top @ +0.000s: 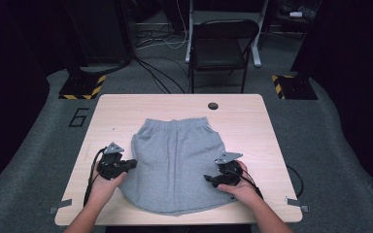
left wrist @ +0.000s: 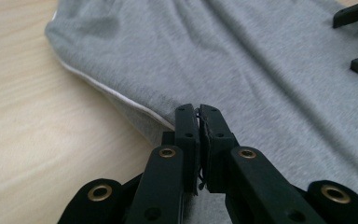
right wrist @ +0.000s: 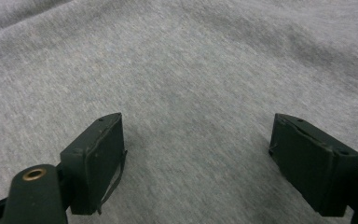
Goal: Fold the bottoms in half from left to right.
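A pair of grey shorts [top: 175, 160] lies flat on the wooden table [top: 126, 107], waistband at the far side. My left gripper [top: 130, 164] rests at the shorts' left edge. In the left gripper view its jaws [left wrist: 198, 112] are shut tight right at the white-lined hem of the shorts [left wrist: 242, 60]; I cannot tell if any cloth is pinched. My right gripper [top: 209, 178] sits over the lower right part of the shorts. In the right gripper view it [right wrist: 196, 163] stands wide open, with the grey fabric [right wrist: 182, 70] beneath and nothing between the jaws.
A round hole [top: 212, 106] sits near the table's far edge. Beyond the table stand a black folding chair [top: 221, 43], loose floor cables [top: 160, 73] and two yellow-and-black striped bases [top: 82, 87]. Bare wood lies left and right of the shorts.
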`<state>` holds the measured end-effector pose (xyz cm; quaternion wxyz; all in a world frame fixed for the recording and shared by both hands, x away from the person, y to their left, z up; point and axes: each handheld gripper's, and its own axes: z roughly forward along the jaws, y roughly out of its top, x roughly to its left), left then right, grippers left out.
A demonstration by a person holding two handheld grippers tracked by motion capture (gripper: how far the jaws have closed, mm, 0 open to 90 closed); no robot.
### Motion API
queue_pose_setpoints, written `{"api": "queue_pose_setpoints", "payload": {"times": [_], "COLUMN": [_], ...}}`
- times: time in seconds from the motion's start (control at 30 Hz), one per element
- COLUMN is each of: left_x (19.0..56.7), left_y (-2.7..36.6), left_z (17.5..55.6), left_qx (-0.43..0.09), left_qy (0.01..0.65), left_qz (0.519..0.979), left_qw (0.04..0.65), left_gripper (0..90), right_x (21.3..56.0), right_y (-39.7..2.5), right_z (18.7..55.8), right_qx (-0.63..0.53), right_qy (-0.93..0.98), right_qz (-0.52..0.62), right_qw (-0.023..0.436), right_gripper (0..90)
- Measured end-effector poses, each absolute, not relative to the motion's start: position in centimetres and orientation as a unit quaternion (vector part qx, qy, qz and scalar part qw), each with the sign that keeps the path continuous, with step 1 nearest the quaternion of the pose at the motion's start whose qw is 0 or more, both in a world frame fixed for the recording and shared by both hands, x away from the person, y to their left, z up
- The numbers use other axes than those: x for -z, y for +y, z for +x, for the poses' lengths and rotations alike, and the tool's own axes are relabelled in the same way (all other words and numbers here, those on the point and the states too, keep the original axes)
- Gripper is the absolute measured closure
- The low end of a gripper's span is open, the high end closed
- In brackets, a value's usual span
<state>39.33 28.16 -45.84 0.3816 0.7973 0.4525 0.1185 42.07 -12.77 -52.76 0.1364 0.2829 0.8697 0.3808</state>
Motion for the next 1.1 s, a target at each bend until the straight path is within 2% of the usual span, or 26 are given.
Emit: {"api": "queue_pose_setpoints", "payload": {"times": [0.33,0.77,1.1], "left_x": [43.3,45.2,48.3], "left_y": [25.0,19.0,16.3], "left_z": [41.0,41.2,41.6], "left_qx": [-0.116,-0.084,-0.060], "left_qy": [0.408,0.369,0.353], "left_qz": [0.830,0.846,0.869], "left_qw": [0.362,0.375,0.342], "left_gripper": [86.6,86.7,86.3], "right_x": [52.8,52.8,52.8], "right_y": [-12.8,-12.8,-12.8], "right_z": [42.1,42.1,42.1], "right_qx": [-0.381,-0.381,-0.382], "right_qy": [0.870,0.870,0.870], "right_qz": [0.283,0.282,0.282], "right_qw": [0.136,0.135,0.135], "right_gripper": [17.3,17.2,17.2]}}
